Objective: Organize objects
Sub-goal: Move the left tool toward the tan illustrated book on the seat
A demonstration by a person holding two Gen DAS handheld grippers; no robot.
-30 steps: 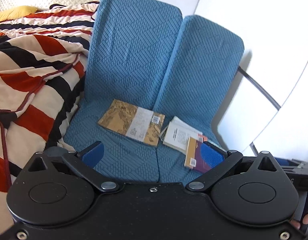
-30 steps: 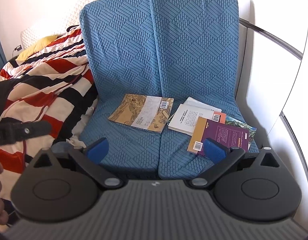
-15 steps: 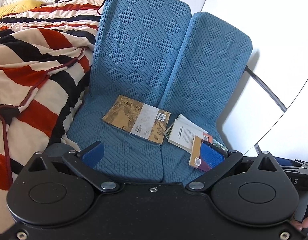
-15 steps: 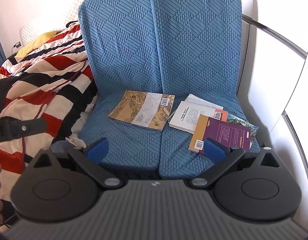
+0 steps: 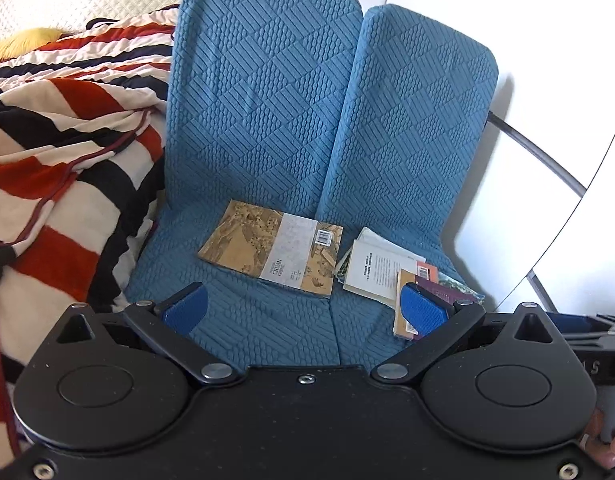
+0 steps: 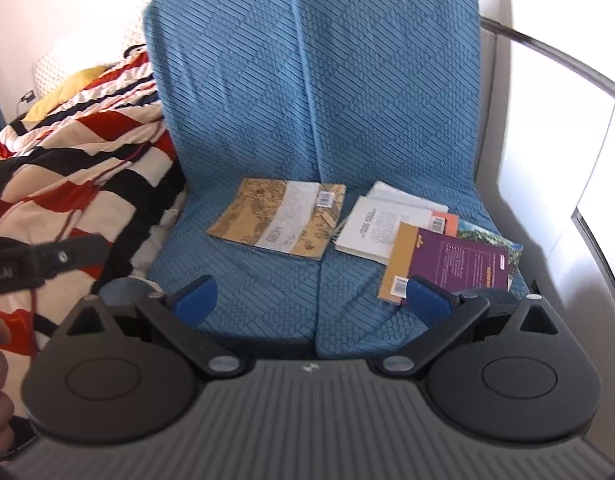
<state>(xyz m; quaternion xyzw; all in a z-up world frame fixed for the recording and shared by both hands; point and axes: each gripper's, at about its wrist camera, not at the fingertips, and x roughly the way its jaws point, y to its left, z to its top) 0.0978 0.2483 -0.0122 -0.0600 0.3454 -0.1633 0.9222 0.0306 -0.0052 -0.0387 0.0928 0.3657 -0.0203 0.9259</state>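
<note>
Both sets of fingers spread wide, empty, short of the books.
I'd take the purple book (image 6: 459,264) first, top of the right pile, then the tan book (image 5: 273,250) lying alone on the blue seat (image 5: 243,320); slide under an edge, grip near the spine.

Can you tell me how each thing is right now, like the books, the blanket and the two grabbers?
Left gripper: open, empty.
Right gripper: open, empty.
Tan picture book: lying flat, alone, closed.
Purple book: closed, on top of the messy pile.
White book: partly covered by the purple one.
Striped blanket: rumpled beside the blue seat.
</note>
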